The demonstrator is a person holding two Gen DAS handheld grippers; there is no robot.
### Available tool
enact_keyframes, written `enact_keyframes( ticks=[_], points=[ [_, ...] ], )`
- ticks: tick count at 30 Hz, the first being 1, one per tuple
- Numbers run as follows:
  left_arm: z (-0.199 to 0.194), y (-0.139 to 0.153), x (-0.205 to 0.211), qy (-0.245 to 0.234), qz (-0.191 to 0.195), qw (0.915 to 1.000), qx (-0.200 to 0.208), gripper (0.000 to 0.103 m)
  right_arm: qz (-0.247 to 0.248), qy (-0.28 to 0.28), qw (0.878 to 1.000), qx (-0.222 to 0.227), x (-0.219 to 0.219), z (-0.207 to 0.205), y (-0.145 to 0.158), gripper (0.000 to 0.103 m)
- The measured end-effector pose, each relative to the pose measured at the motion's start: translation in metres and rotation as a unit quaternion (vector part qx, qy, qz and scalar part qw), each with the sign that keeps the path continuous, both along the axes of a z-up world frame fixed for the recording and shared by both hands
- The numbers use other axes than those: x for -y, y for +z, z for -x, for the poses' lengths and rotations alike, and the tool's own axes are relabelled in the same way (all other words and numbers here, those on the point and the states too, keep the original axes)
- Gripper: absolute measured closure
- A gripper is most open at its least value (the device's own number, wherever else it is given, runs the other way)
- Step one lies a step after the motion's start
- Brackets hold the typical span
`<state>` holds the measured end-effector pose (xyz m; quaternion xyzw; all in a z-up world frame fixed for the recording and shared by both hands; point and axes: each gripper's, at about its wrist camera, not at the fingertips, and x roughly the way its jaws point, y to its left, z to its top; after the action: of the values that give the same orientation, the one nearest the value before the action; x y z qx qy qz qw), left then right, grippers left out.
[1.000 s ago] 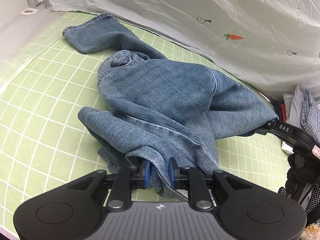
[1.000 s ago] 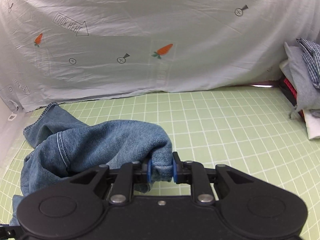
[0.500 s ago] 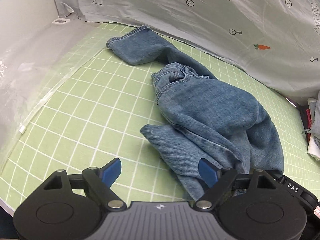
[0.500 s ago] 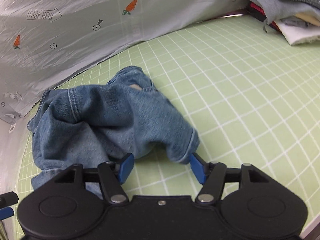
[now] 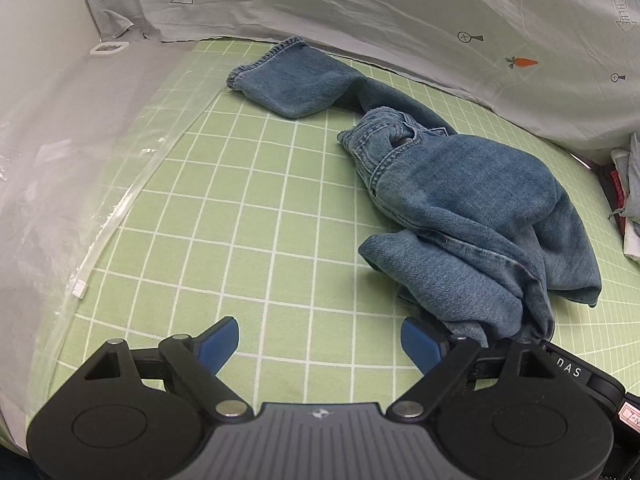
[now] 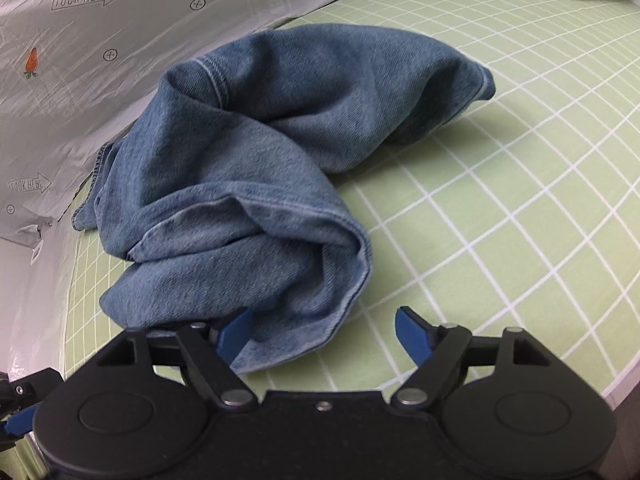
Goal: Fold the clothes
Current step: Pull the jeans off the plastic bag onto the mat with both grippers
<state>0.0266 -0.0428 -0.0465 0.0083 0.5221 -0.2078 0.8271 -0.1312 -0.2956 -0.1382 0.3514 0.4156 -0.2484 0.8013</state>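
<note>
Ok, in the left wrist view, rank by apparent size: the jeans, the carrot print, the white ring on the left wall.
1. jeans, by far the largest.
2. white ring.
3. carrot print.
The ring and carrot look close in size; their ranking is unsure.

And here we are in what looks like a staged recording corner rather than a lived-in room. A tabletop (image 5: 248, 216) is dressed in a light green cloth ruled with a white grid. Behind it hangs a wrinkled grey sheet (image 5: 400, 16) printed with carrots, small target marks and "LOOK HERE" arrows. Clear plastic sheeting (image 5: 52, 184) closes off the left side. Off at the far right edge sits a pile of clothes (image 5: 626, 200), and a pair of blue jeans (image 6: 256, 168) lies crumpled on the grid.
</note>
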Motion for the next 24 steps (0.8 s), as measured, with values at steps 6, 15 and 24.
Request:
enact_keyframes(
  ticks=[6,15,24],
  points=[
    [-0.001,0.0,-0.015,0.024,-0.004,0.9997,-0.002,0.014,-0.016,0.017,1.0,0.005,-0.012,-0.012,-0.008,0.023],
    [-0.003,0.005,0.0,0.053,0.001,0.9986,-0.004,0.014,0.003,0.049,0.999,0.006,-0.001,-0.011,-0.009,0.091],
    [-0.008,0.007,0.067,0.068,0.039,0.9968,-0.017,0.014,0.12,0.054,0.991,0.034,0.055,0.006,0.034,0.099]
  ],
)
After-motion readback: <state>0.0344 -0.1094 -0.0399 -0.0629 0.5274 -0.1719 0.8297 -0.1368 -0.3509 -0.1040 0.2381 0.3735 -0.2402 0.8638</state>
